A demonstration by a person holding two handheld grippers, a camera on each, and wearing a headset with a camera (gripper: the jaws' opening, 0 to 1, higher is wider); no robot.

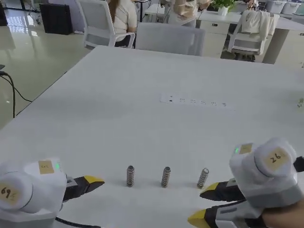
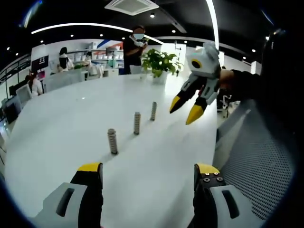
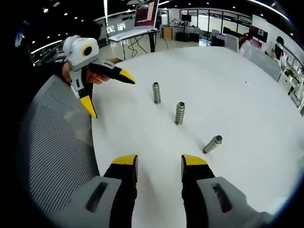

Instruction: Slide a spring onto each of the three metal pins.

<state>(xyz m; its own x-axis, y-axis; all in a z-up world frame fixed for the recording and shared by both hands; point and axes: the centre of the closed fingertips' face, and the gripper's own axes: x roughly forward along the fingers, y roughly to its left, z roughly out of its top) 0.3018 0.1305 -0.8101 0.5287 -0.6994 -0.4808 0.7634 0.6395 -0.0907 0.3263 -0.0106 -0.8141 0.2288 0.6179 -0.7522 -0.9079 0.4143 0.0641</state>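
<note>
white bench [image 1: 142, 118] | middle grey coiled metal spring [image 1: 166, 176] stands upright; left spring [image 1: 130, 175] likewise | right spring [image 1: 203, 178] leans (seating doubtful) | left hand-held gripper [image 2: 148, 168], right hand-held gripper [image 3: 160, 160] flank middle spring, both agape, empty | advice: pinch leaner low, ease upright, press down gently

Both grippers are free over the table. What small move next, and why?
Probably ease the right gripper to the nearest spring and nudge it upright: all three springs look seated already, but this one leans while the middle spring and the far spring stand straight. The gripper's jaws are open and empty.
</note>
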